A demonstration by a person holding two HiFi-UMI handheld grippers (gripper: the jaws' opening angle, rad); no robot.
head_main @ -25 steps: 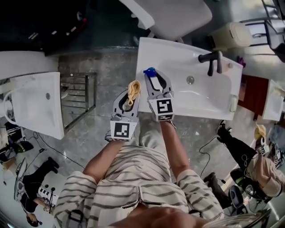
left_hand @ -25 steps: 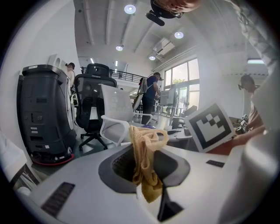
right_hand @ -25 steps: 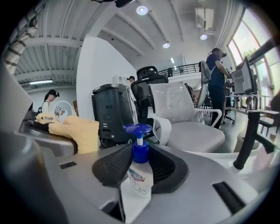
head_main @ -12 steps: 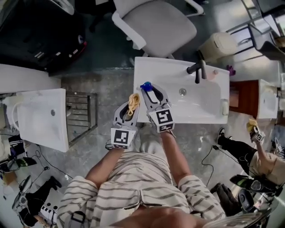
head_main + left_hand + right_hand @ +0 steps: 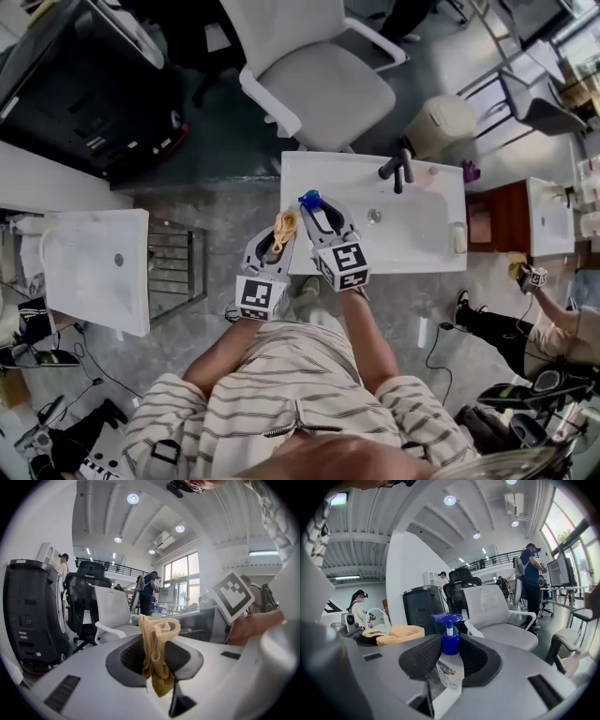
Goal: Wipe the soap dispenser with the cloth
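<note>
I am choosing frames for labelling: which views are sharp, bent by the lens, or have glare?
Head view: mostly sharp, evenly lit, edges bent by the wide lens. Left gripper view: round black border, crumpled yellow cloth sharp, ceiling lamps glare. Right gripper view: same border, white soap dispenser with blue pump sharp, window overexposed.

You wear a short-sleeved shirt [image 5: 281,394] striped dark on pale, with a zip [image 5: 294,419] down its front. Your left gripper [image 5: 284,231] and right gripper [image 5: 317,210] are pale grey shells with dark ribbed jaws, each carrying a black-and-white marker cube [image 5: 258,295].
</note>
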